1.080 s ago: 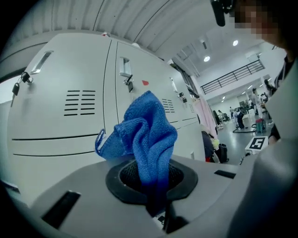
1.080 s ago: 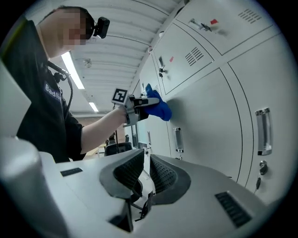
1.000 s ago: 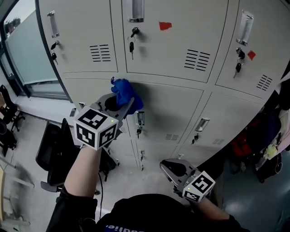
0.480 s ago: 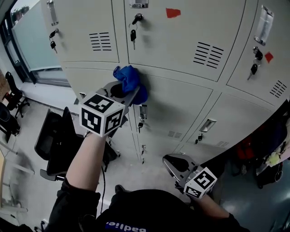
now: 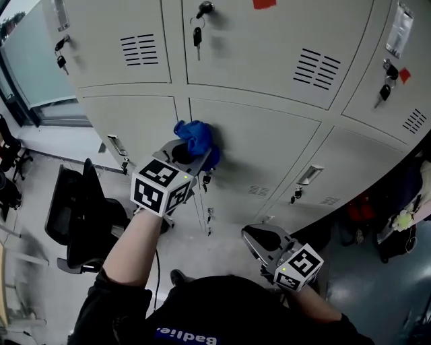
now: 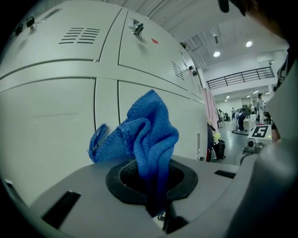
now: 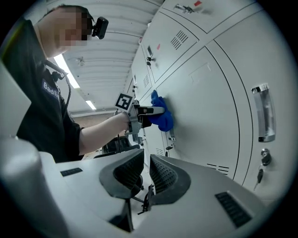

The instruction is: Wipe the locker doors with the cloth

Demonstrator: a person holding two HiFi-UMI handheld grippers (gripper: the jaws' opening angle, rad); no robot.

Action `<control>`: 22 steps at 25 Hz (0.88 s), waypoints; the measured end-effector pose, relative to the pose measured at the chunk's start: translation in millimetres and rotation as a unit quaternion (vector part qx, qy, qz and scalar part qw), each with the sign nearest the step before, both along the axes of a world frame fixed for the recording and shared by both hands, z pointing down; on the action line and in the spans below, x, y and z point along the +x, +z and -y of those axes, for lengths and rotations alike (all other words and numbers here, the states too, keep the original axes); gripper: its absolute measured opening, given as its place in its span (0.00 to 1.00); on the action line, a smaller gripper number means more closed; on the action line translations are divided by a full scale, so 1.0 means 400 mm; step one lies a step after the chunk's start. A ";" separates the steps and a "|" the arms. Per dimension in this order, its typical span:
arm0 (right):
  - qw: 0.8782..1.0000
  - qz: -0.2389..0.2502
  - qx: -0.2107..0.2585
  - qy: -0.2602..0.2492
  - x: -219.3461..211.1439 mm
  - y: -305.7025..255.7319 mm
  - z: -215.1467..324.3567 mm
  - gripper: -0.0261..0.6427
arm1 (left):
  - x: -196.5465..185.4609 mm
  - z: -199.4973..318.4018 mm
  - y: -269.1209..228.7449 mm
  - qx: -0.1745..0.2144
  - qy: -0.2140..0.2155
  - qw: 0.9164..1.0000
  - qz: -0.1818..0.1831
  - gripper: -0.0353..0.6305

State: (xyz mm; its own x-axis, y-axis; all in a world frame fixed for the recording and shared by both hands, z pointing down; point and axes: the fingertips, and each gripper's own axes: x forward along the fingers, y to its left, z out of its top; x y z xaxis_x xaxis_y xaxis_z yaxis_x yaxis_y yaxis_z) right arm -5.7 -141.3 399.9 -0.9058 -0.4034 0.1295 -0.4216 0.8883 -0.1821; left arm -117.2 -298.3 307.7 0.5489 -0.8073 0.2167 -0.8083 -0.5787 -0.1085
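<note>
Grey locker doors (image 5: 269, 145) faced me; my left gripper (image 5: 183, 153) clenched the blue cloth (image 5: 195, 137) against 1 lower door's top left corner for wiping, while my right gripper (image 5: 259, 242) hung closed, empty.

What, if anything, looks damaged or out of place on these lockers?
Nothing looks damaged or askew. The only oddities are a red patch on the middle upper door and another red patch on the right upper door.
</note>
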 end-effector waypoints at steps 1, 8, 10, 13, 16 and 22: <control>1.000 -0.002 -0.002 0.003 -0.001 0.004 0.000 0.10 | 0.000 0.000 0.009 0.002 0.001 1.000 -0.004 0.14; 1.000 -0.008 -0.004 0.007 -0.021 0.005 -0.006 0.10 | 0.003 -0.010 0.061 -0.001 0.006 1.000 0.005 0.14; 1.000 -0.010 -0.006 0.009 -0.022 0.009 -0.008 0.10 | 0.007 -0.012 0.096 -0.016 0.010 1.000 0.011 0.13; 1.000 -0.014 -0.009 0.007 -0.026 0.015 -0.012 0.10 | 0.013 -0.007 0.157 -0.038 0.013 0.999 0.025 0.14; 1.000 -0.016 -0.014 0.007 -0.029 0.022 -0.017 0.10 | 0.019 -0.006 0.219 -0.058 0.014 0.998 0.029 0.14; 0.999 -0.025 -0.023 0.003 -0.028 0.040 -0.027 0.10 | 0.018 -0.004 0.253 -0.066 0.011 0.998 0.016 0.14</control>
